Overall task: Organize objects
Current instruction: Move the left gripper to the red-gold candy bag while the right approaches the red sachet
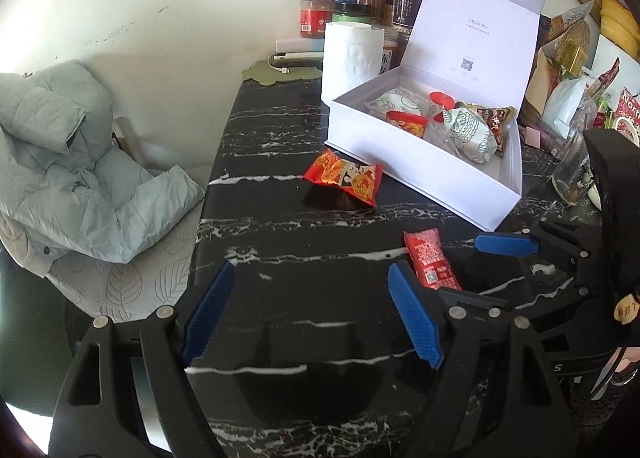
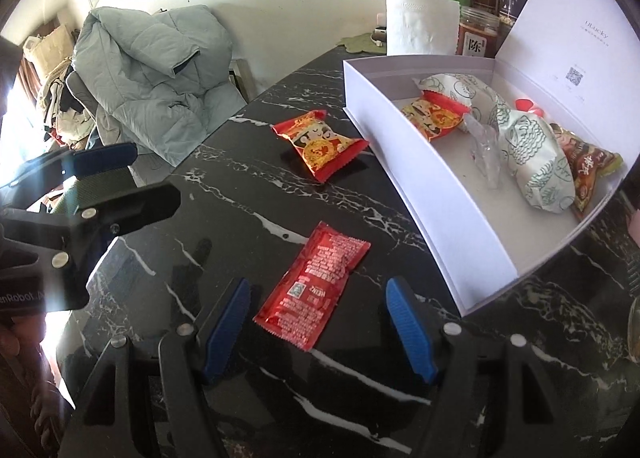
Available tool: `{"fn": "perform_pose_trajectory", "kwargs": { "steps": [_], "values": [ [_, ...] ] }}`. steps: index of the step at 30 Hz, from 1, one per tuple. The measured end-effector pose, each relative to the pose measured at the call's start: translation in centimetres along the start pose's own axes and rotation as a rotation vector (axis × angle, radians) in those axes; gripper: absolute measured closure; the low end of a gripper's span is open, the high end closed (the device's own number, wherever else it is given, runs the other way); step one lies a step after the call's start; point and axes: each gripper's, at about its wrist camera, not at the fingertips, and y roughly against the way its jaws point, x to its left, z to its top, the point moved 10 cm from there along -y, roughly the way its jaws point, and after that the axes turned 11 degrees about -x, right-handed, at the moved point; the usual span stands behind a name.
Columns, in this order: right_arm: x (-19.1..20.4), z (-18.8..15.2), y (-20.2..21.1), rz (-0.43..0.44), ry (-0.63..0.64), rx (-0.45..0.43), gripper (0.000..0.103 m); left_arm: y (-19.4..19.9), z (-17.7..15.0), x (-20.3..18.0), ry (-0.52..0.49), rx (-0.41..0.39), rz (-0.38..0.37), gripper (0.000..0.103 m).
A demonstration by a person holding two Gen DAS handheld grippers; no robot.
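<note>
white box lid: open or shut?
Open. The white box has its lid standing up behind it, and snack packets show inside.

Bright daylight from the left, blown-out glare at left edge, strong fisheye bending, dark vignetted corners

- "ULucky" stands in small grey letters on the inside of the white box lid point(image 1: 476, 22), with a QR code below it.
- "Nort", cut off at the edge, shows white on a red package point(image 1: 630, 106).
- "陈" is on a jar label point(image 2: 476, 44).
- "Robot" reads reversed on the left gripper point(image 2: 120, 178).
</note>
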Motion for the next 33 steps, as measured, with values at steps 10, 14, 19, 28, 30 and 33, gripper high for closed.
{"fn": "perform_pose_trajectory", "kwargs": {
  "steps": [10,14,19,28,30,33],
  "values": [
    [-0.8,0.5,-2.5,-0.037,0.033,0.041,0.031,-5.9,2.7,-0.3,-0.097,0.018,-0.075,0.024],
    [-1.0,0.5,-2.5,-0.059,0.045,0.033,0.033,-7.8,2.8,-1.5,-0.143,0.04,-0.109,0.024],
    [-1.3,0.5,-2.3,-0.066,0.04,0.023,0.033,-10.2,3.1,-2.7,-0.189,0.073,-0.127,0.024],
    [-1.9,0.8,-2.5,-0.075,0.036,0.004,0.035,-14.2,2.6,-4.0,-0.187,0.158,-0.177,0.023],
    [-2.1,0.7,-2.3,-0.084,0.044,-0.003,0.04,-14.4,2.5,-4.3,-0.191,0.156,-0.192,0.023],
    [-2.3,0.7,-2.1,-0.097,0.049,-0.017,0.049,-14.1,2.2,-5.0,-0.2,0.144,-0.228,0.024]
  ]
}}
